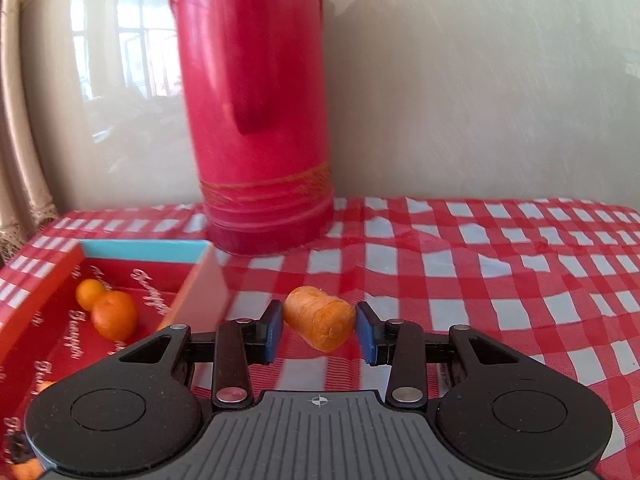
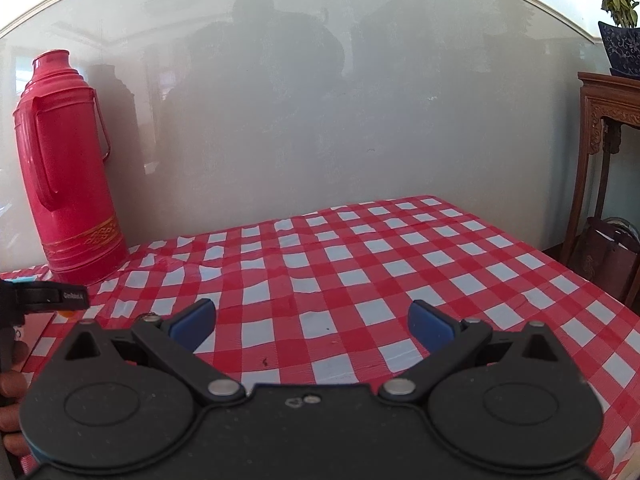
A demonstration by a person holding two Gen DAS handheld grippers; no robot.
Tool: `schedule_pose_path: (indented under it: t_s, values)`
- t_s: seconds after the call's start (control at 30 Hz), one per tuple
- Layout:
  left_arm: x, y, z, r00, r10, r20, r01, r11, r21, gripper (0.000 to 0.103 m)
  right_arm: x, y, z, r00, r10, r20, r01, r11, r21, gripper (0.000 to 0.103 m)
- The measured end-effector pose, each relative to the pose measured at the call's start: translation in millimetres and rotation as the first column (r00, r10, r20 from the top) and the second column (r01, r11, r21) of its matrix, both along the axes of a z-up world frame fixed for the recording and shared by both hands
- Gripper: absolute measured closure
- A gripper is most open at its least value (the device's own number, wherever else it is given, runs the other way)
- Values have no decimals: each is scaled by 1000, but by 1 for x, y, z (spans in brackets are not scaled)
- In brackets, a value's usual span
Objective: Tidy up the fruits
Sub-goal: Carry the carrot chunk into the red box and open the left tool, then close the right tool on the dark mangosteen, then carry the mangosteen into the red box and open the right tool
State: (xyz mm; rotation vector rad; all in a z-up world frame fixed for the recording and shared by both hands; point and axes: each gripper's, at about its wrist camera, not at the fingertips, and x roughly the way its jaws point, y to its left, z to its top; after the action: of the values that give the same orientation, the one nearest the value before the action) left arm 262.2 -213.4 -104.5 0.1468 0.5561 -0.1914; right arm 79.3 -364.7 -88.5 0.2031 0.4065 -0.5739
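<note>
Orange and stubby, a cut piece of carrot (image 1: 320, 319) sits pinched between the blue pads (image 1: 273, 334) of the left gripper (image 1: 320, 332), its rough cut face turned toward the camera and its rounded end pointing away and slightly up to the left. The chunk hangs clear above the red-and-white checked tablecloth (image 1: 500, 280), crosswise between the two fingers, with each pad pressed against one side of it. Just left of the claw lies an open shallow red cardboard box with a turquoise inner rim (image 1: 144, 249) and pale script on its floor; two small round orange mandarins (image 1: 108, 306) rest touching each other inside it, well apart from the held carrot. Behind the box and the gripper stands a tall red plastic thermos flask with a gold band near its base (image 1: 260, 120), close to the glossy pale wall (image 1: 480, 80).

The right gripper (image 2: 312, 322) is spread wide with nothing between its blue pads, hovering over a bare stretch of the same checked cloth. At the far left edge of the right wrist view, part of the left gripper's black body shows, with a fleck of orange beneath it, and fingers of a person's hand (image 2: 10, 384) below
</note>
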Motion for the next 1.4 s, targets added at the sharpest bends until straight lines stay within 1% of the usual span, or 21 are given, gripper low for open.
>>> schedule_pose_path:
  t_s: [0.1, 0.2, 0.27, 0.33, 0.43, 0.5, 0.57, 0.6, 0.63, 0.7, 0.73, 0.8, 0.83, 0.9, 0.93, 1.0, 1.17, 1.23, 1.27, 1.33, 1.4]
  values:
    - [-6, 18, 12, 999, 35, 35, -35, 999, 10, 64, 3, 2, 0, 1000, 10, -2, -10, 1000, 1, 6]
    - [-13, 49, 23, 993, 98, 69, -100, 995, 28, 64, 6, 6, 0, 1000, 24, -3, -24, 1000, 4, 6]
    - [-16, 76, 25, 983, 166, 78, -169, 985, 43, 64, 8, 11, 1, 999, 45, -1, -45, 999, 7, 6]
    - [-15, 102, 22, 966, 245, 78, -251, 965, 73, 64, 12, 17, 1, 998, 67, -5, -67, 998, 7, 6]
    - [-4, 139, 9, 933, 359, 6, -358, 929, 92, 64, 20, 27, -1, 994, 109, -12, -109, 994, 15, 6]
    - [4, 158, 0, 910, 411, -48, -405, 909, 103, 64, 29, 33, -3, 990, 138, -26, -138, 990, 21, 6]
    - [5, 170, -6, 898, 436, -50, -427, 894, 135, 64, 40, 38, -6, 985, 168, -41, -166, 985, 41, 6]
    - [5, 175, -7, 899, 434, -57, -424, 896, 132, 59, 45, 41, -8, 983, 178, -48, -176, 983, 50, 6]
    - [5, 180, -6, 906, 419, -69, -410, 905, 110, 56, 51, 43, -10, 981, 185, -56, -182, 982, 59, 6]
    - [1, 190, -3, 924, 368, -105, -367, 930, 33, 30, 65, 45, -15, 976, 205, -75, -198, 976, 86, 6]
    - [-3, 188, -2, 930, 352, -104, -351, 936, 20, 27, 71, 46, -16, 973, 212, -86, -204, 974, 97, 6]
    - [-13, 181, 1, 940, 336, -59, -334, 941, 46, 22, 84, 49, -18, 969, 229, -98, -218, 970, 107, 6]
    - [-19, 178, 3, 946, 322, -29, -320, 946, 55, 19, 90, 51, -19, 966, 240, -100, -228, 967, 115, 9]
    - [-32, 181, 12, 952, 301, 47, -303, 952, 43, 3, 102, 54, -20, 960, 256, -112, -243, 963, 121, 13]
    - [-39, 184, 19, 951, 297, 83, -300, 953, 31, 0, 108, 55, -20, 958, 260, -123, -246, 962, 121, 19]
    - [-50, 192, 27, 948, 293, 127, -297, 955, 10, 0, 119, 55, -23, 953, 267, -145, -249, 960, 130, 31]
    - [-60, 224, 28, 924, 373, 81, -374, 927, 4, 0, 145, 52, -35, 943, 246, -226, -223, 967, 123, 37]
    - [-67, 237, 26, 912, 404, 78, -405, 914, 3, 0, 150, 49, -41, 938, 256, -233, -225, 962, 152, 46]
    - [-70, 243, 27, 906, 416, 82, -418, 909, 2, 0, 151, 50, -42, 939, 252, -234, -222, 964, 147, 48]
    - [-77, 253, 26, 895, 437, 89, -438, 899, -2, 0, 153, 54, -43, 935, 262, -239, -235, 963, 134, 63]
    - [-81, 262, 24, 885, 459, 82, -460, 888, -4, 0, 154, 59, -42, 932, 270, -240, -248, 961, 120, 71]
